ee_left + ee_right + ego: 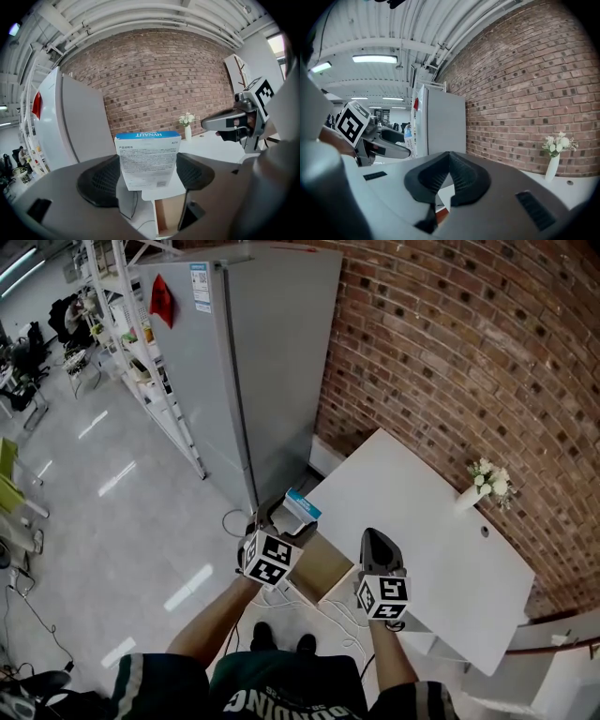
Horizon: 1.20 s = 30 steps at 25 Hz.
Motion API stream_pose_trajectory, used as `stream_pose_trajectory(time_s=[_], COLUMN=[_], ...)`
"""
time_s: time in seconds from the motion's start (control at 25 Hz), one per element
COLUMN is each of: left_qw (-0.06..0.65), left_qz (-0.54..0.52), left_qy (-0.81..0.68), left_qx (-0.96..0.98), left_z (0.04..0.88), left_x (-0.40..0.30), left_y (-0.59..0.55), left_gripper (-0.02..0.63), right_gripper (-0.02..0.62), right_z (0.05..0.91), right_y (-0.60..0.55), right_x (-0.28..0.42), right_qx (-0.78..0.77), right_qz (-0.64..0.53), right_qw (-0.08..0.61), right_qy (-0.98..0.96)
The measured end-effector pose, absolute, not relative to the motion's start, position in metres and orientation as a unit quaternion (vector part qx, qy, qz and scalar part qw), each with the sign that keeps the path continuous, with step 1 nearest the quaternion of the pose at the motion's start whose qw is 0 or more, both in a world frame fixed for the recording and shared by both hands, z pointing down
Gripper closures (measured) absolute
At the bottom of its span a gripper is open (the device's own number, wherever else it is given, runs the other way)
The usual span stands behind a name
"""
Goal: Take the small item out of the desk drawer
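Observation:
A small white box with a blue top (148, 160) stands upright between the pads of my left gripper (146, 174), which is shut on it. From the head view the box (302, 510) is held up over the open wooden drawer (317, 568) at the near end of the white desk (422, 512). My right gripper (380, 554) hovers to the right of the drawer, over the desk's near edge. Its pads (449, 180) meet at the tips with nothing between them. The right gripper view also shows the box (408, 138) far to the left.
A tall grey cabinet (253, 371) stands left of the desk against the brick wall (469, 343). A white vase of flowers (483, 484) sits at the desk's far side. White cables (281, 596) lie on the floor under the drawer. Shelving (122, 343) lines the left.

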<state>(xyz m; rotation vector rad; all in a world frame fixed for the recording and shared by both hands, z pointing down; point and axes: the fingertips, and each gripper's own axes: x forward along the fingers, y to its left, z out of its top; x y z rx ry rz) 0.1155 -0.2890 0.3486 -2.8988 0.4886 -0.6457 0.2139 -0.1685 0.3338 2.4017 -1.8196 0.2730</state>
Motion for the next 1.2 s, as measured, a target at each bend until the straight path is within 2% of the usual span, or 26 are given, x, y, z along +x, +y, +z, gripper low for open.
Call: stream_pose_trajectory(time_s=[1.2], left_qw=[0.067], left_qz=[-0.215], left_qy=[0.160], left_qx=[-0.961], left_z=[0.350], left_x=[0.107], left_y=[-0.292], left_gripper=[0.210], right_gripper=[0.572], right_z=[0.337], right_y=[-0.178], right_x=[0.199], right_qx=[0.791], right_qz=[0.091], right_qw=[0.073], right_qy=[-0.600])
